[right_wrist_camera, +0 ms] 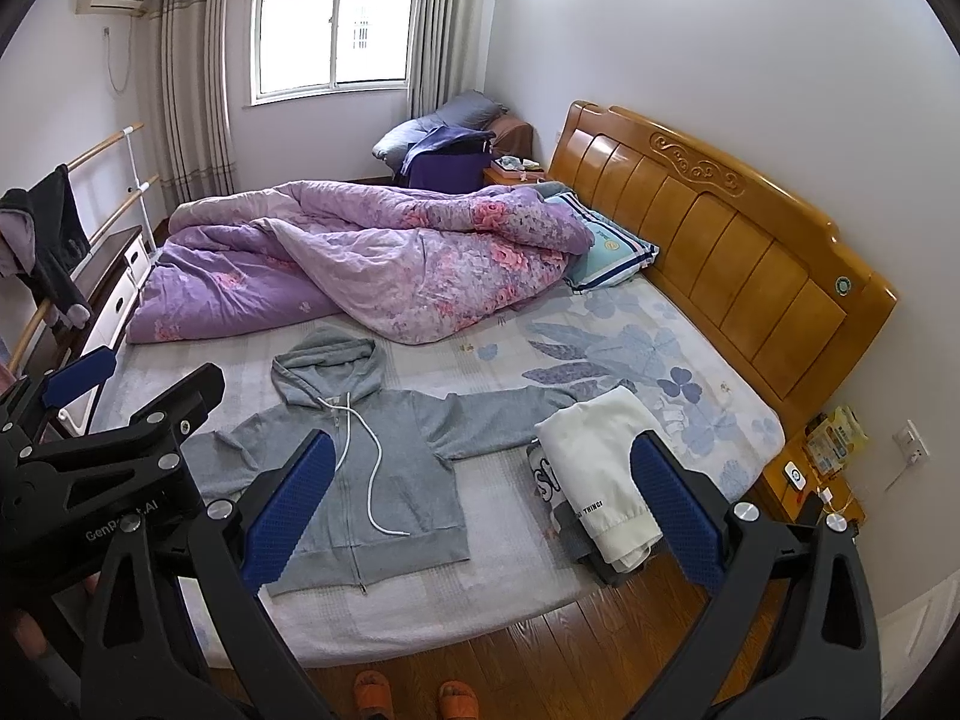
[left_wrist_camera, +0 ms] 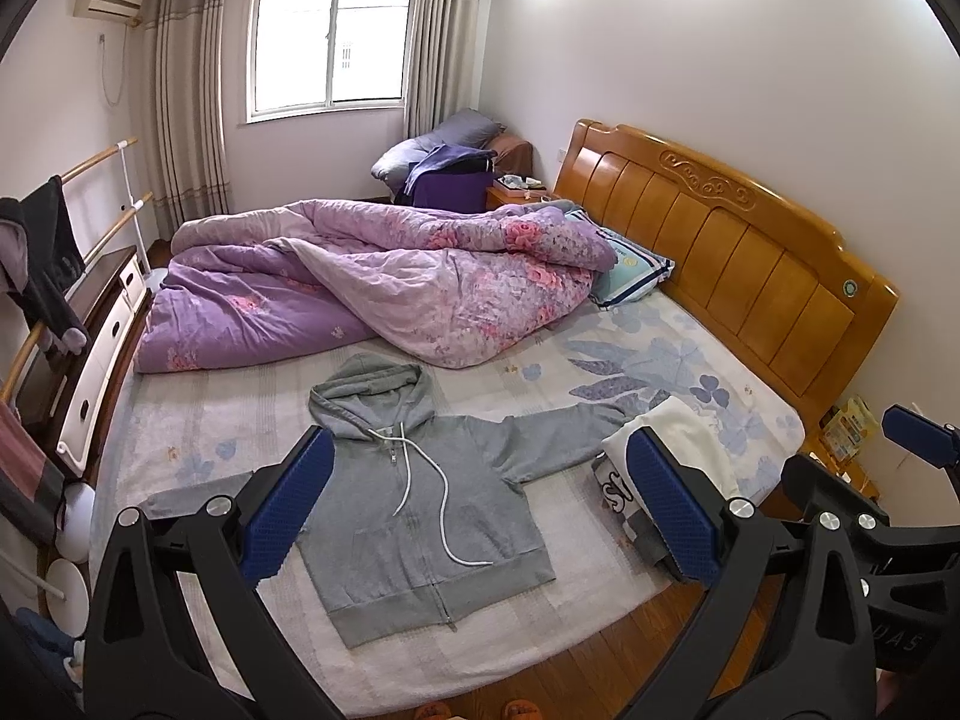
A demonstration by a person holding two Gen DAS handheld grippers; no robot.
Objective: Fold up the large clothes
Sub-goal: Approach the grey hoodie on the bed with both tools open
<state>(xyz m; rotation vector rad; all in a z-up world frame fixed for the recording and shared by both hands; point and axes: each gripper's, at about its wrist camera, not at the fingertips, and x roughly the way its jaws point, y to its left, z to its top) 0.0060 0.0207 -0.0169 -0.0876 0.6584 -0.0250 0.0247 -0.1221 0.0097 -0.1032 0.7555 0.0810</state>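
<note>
A grey zip hoodie (left_wrist_camera: pixel 420 504) lies flat on the bed (left_wrist_camera: pixel 180 420), front up, hood toward the quilt, both sleeves spread out, white drawstrings across its chest. It also shows in the right wrist view (right_wrist_camera: pixel 372 480). My left gripper (left_wrist_camera: pixel 480 516) is open and empty, held above the hoodie's body. My right gripper (right_wrist_camera: pixel 480 510) is open and empty, above the bed between the hoodie and a stack of folded clothes (right_wrist_camera: pixel 594 480), white piece on top. The stack also shows in the left wrist view (left_wrist_camera: pixel 678 444).
A rumpled purple floral quilt (left_wrist_camera: pixel 384 282) covers the far half of the bed. A wooden headboard (left_wrist_camera: pixel 720 252) stands at the right, with a nightstand (right_wrist_camera: pixel 810 480) by it. A drawer unit (left_wrist_camera: pixel 96 360) and clothes rail are at the left. Wooden floor (right_wrist_camera: pixel 540 660) and orange slippers (right_wrist_camera: pixel 372 690) are below.
</note>
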